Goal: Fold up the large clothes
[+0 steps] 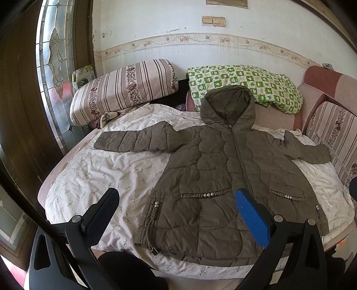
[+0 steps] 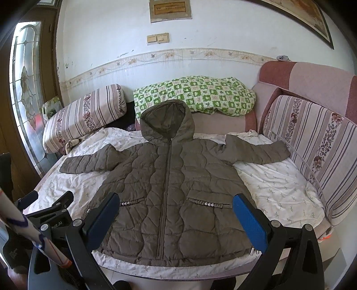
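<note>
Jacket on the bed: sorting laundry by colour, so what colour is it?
Olive brown jacket, clearest in the right wrist view.

Jacket point(image 1: 214, 178) hem: partly hidden behind right finger pad point(image 1: 253, 217) in left view.
Framed picture point(image 2: 170, 10): top cropped, text too small to read.
Bed point(image 2: 279, 189) near corners: covered by gripper frames.

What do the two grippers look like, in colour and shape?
Both the left gripper and the right gripper have black angular frames with silver round bolts at the joints. Their jaws are flat paddles faced with blue textured pads. In the right wrist view, the left gripper's body shows partial white lettering ending in "AI".
</note>
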`<state>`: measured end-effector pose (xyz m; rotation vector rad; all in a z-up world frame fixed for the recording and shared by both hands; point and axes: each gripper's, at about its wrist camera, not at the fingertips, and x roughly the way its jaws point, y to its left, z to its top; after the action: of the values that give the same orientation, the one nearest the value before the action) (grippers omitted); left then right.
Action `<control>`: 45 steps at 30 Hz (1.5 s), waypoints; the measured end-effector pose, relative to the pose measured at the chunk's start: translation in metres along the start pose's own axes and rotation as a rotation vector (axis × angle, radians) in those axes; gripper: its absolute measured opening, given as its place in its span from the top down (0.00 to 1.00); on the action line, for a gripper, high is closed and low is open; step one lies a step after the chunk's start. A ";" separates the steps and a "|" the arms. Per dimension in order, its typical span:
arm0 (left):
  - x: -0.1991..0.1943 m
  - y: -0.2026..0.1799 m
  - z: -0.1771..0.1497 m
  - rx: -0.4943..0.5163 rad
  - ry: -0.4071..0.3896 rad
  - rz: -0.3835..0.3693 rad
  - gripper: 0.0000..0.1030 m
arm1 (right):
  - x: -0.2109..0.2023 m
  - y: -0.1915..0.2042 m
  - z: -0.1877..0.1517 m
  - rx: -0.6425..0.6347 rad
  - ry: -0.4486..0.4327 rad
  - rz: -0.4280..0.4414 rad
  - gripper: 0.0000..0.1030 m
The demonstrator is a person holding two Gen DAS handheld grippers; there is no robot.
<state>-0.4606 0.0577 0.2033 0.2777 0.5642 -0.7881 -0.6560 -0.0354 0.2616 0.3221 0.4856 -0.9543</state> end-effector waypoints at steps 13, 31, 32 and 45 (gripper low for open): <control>-0.025 0.001 -0.015 0.026 -0.029 0.026 0.00 | -0.019 -0.008 -0.005 0.017 -0.023 0.045 0.00; -0.035 -0.018 0.005 0.076 -0.047 -0.011 0.00 | -0.020 -0.050 -0.006 0.097 -0.023 0.008 0.00; -0.030 -0.019 0.012 0.076 -0.057 -0.016 0.00 | -0.016 -0.057 -0.004 0.107 -0.015 -0.015 0.00; 0.076 -0.024 0.111 -0.024 -0.075 0.040 0.00 | 0.028 -0.143 0.053 0.215 -0.015 -0.248 0.00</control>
<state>-0.3938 -0.0518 0.2502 0.2361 0.4957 -0.7491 -0.7489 -0.1576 0.2846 0.4557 0.4159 -1.2535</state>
